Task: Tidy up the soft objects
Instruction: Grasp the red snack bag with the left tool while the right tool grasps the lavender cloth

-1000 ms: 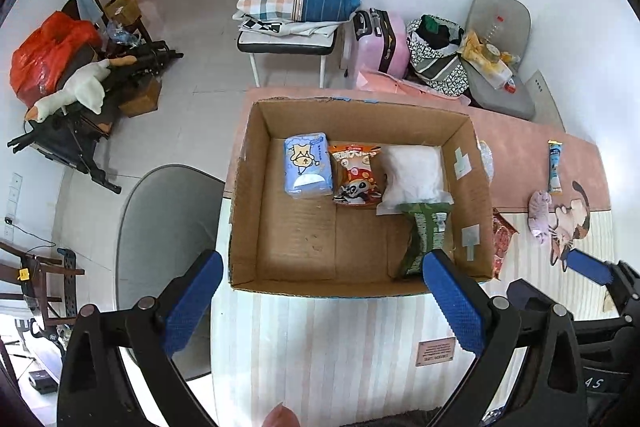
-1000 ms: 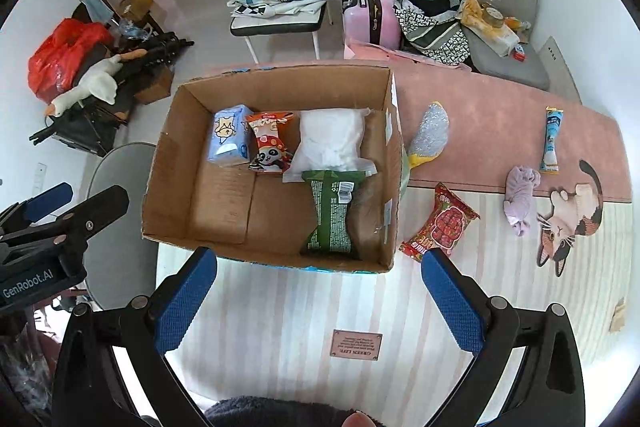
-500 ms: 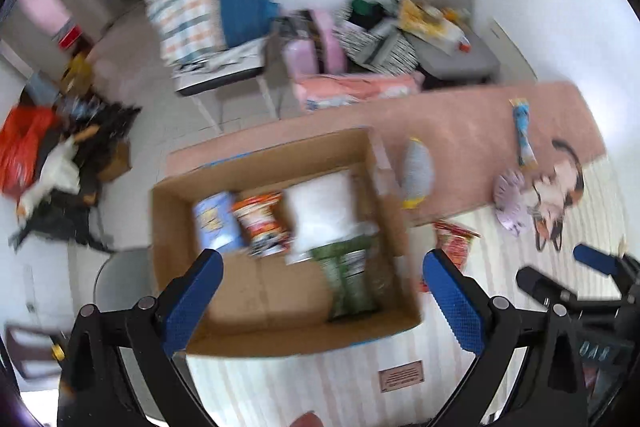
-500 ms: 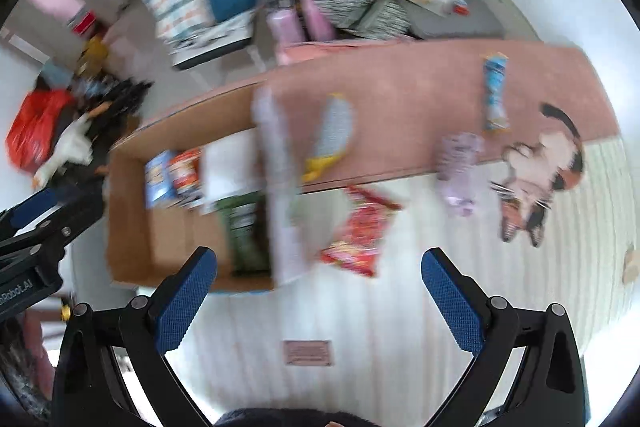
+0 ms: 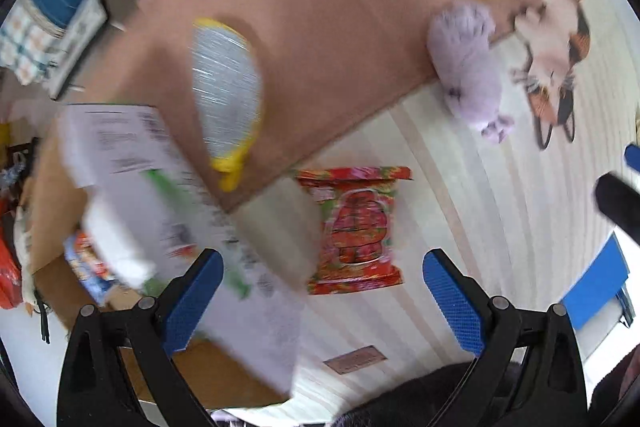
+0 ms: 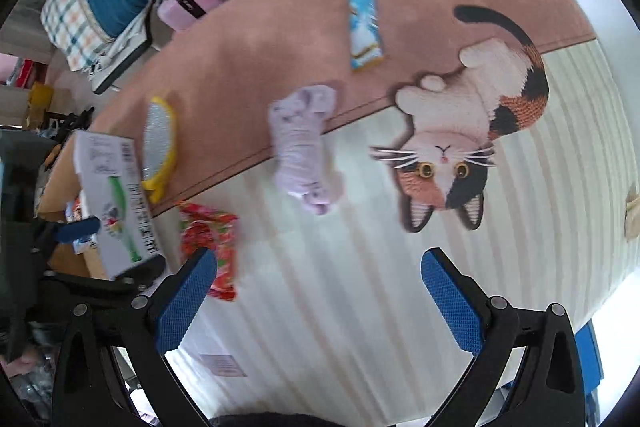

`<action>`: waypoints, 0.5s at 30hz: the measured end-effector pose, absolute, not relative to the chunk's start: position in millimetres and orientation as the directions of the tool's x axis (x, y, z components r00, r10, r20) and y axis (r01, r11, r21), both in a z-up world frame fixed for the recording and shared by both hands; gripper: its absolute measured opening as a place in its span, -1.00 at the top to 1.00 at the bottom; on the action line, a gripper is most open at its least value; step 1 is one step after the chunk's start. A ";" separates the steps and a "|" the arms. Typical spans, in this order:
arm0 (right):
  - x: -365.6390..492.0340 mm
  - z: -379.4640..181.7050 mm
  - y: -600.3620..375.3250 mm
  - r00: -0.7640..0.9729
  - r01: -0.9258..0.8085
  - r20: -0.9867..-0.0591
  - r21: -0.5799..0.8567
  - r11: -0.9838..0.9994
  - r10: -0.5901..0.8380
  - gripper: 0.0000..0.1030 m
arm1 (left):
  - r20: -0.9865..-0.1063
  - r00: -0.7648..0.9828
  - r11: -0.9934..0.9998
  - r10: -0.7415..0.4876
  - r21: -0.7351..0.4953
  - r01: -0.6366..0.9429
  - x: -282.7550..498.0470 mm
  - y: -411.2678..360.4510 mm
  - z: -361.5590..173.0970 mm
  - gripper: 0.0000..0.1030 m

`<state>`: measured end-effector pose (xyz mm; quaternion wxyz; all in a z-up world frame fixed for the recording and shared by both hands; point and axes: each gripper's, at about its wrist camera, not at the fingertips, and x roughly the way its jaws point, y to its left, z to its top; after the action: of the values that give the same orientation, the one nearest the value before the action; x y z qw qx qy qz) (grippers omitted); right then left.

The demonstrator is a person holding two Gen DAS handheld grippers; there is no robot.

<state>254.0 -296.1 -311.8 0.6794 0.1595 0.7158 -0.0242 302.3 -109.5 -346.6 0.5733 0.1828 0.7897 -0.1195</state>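
Observation:
My left gripper [image 5: 320,295] is open and empty, hovering just below a red snack packet [image 5: 356,227] on the striped mat. A silver-and-yellow pouch [image 5: 226,91] and a lilac plush toy [image 5: 468,67] lie further off on the pink mat. The cardboard box [image 5: 132,195] with packets inside is at the left, blurred. My right gripper [image 6: 320,295] is open and empty over the mat, below the lilac plush [image 6: 302,147]. The red packet [image 6: 210,243] is at its left, and a blue packet [image 6: 364,15] lies beyond.
A cat-shaped rug [image 6: 472,131] lies at the right. The box's white side [image 6: 116,203] stands at the left edge. A pink suitcase [image 6: 180,7], a plaid cushion [image 6: 84,3] and bags sit beyond the mat. The right gripper's finger [image 5: 616,203] shows at the right.
Both grippers have swung right and moved lower, away from the box and over the loose items on the mat. Both stay open.

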 end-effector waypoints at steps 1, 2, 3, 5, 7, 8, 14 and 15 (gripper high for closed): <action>258.1 -317.3 -298.6 -0.032 0.264 -0.978 0.189 0.946 0.204 -1.00 | -0.941 -0.294 0.903 0.165 0.024 0.430 301.2 -113.1 -356.4 -0.98; 262.4 -322.5 -299.7 -0.036 0.266 -0.976 0.200 0.943 0.217 -1.00 | -0.931 -0.320 0.899 0.173 0.016 0.438 298.9 -118.0 -367.5 -0.98; 265.7 -327.2 -300.1 -0.036 0.270 -0.972 0.214 0.939 0.232 -0.96 | -0.922 -0.345 0.899 0.174 0.006 0.438 297.4 -120.8 -376.1 -0.98; 276.9 -342.8 -300.5 -0.049 0.285 -0.962 0.243 0.927 0.267 -0.90 | -0.902 -0.389 0.908 0.189 0.010 0.420 294.7 -122.6 -396.4 -0.86; 287.0 -358.0 -296.3 -0.066 0.294 -0.951 0.270 0.917 0.301 -0.78 | -0.882 -0.424 0.916 0.207 0.024 0.399 292.8 -120.6 -413.6 -0.73; 292.3 -367.4 -294.6 -0.080 0.304 -0.946 0.277 0.911 0.314 -0.69 | -0.876 -0.432 0.920 0.213 0.031 0.391 291.2 -118.9 -418.1 -0.59; 310.1 -415.9 -283.8 -0.148 0.350 -0.918 0.300 0.887 0.369 -0.42 | -0.855 -0.486 0.946 0.183 0.019 0.323 278.4 -109.4 -435.4 0.03; 311.5 -422.7 -282.0 -0.159 0.357 -0.914 0.299 0.885 0.373 -0.39 | -0.852 -0.494 0.950 0.175 0.013 0.313 275.2 -109.4 -437.5 0.05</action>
<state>311.5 -282.0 -422.7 0.6024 0.2397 0.7613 0.0066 275.2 -109.4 -437.5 0.4826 0.1417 0.8613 -0.0717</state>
